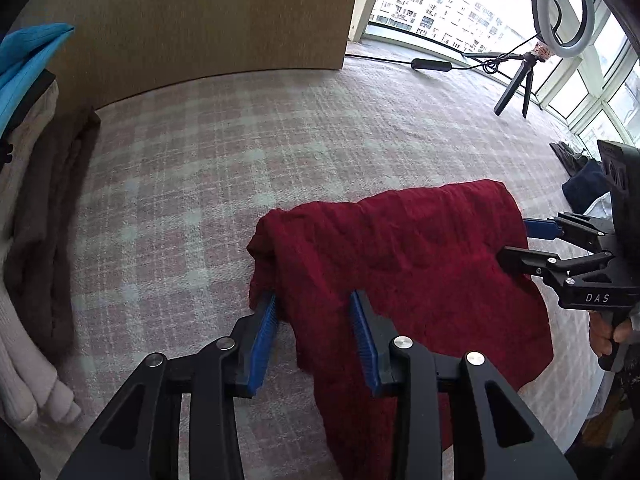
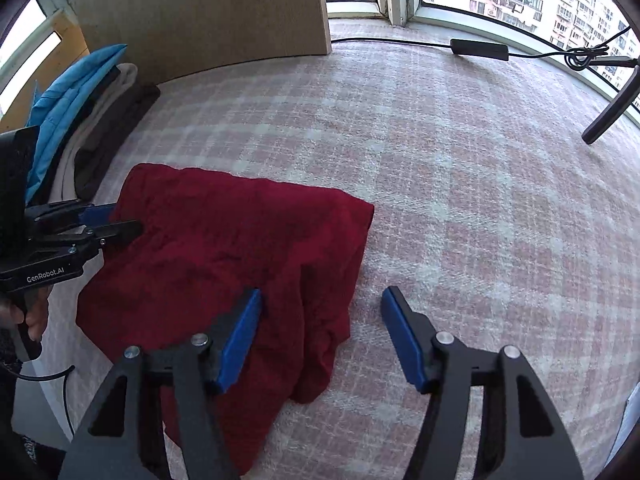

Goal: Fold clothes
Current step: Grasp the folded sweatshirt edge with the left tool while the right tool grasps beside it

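The left tool is spread open, its blue pads set astride the near-left edge of the dark red garment — one pad just outside the cloth, the other over it. The right tool is likewise open: its left pad lies on the red fabric, its right pad over bare plaid cover, so the garment's right-hand edge falls between the jaws. Nothing is gripped by either tool.

The step in hand is judged to be taking hold of the two near corners for a fold. It would be done well if each tool were lowered until the edge sits deep between the pads, all layers being caught together, and both were closed at the same time so that the cloth is lifted evenly and not dragged into creases.

The garment is laid, roughly folded and rumpled, on the plaid cover directly ahead of both tools, held between them from left and right. A stack of folded clothes — blue on top, cream and brown below — is seen well apart at the left, and a ring light stands far off by the window.
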